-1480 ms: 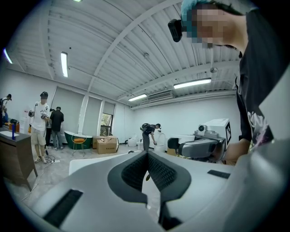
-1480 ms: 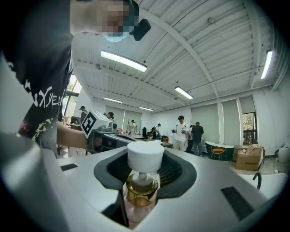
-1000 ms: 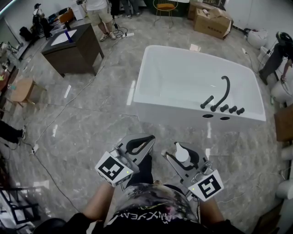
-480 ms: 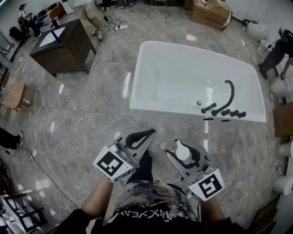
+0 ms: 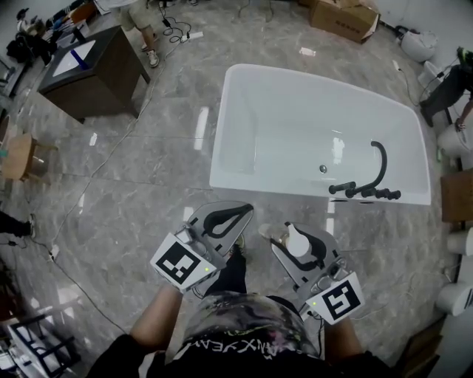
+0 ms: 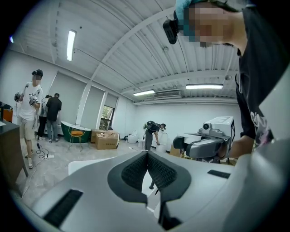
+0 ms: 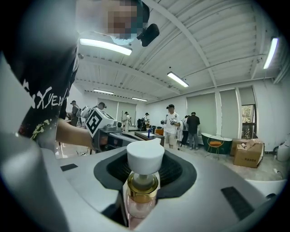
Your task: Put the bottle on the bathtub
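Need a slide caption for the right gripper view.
Right tool shut on a pink pump bottle, white cap up, people standing behind.

Marble floor (image 5: 133,173), dark desk (image 5: 92,74), cardboard box (image 5: 344,18)

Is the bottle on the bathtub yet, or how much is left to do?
Not yet. Done: the bottle is picked up, clamped in the right claw. In hand: it is held in front of the person, short of the bathtub. Left: reach the tub and set the bottle on its rim. The left claw is shut and empty.
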`<state>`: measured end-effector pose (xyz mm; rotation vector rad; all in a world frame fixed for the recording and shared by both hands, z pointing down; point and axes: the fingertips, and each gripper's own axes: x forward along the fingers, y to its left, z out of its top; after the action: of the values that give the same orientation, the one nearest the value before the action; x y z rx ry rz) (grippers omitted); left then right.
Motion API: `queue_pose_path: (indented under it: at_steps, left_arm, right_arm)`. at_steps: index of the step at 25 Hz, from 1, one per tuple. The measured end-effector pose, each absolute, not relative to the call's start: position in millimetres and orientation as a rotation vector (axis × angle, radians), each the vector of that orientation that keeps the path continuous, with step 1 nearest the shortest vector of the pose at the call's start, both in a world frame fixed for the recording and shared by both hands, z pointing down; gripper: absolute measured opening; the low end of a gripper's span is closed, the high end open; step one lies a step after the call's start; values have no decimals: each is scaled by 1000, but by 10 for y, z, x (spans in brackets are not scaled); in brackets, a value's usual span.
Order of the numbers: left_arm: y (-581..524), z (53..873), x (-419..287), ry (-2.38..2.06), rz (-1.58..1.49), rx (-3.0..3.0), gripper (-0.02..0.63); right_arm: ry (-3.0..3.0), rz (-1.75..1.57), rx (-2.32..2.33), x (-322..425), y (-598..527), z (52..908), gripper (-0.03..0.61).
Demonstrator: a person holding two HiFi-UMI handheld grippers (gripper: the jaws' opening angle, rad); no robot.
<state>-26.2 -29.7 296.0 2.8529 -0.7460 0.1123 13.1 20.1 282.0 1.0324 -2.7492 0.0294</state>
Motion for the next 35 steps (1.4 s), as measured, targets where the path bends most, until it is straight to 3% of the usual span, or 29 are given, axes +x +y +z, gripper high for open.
queue_pose_path:
  at_steps: [17, 35]
  left_arm:
    - [-1312, 3202, -382, -697, 91, 2828, 14]
    - [-1636, 3184, -110, -771, 112, 2826, 14]
  right_arm:
    - [-2724, 43, 1073, -37, -834, 2952, 147]
    - [-2765, 20, 1014, 220, -1182, 2948, 147]
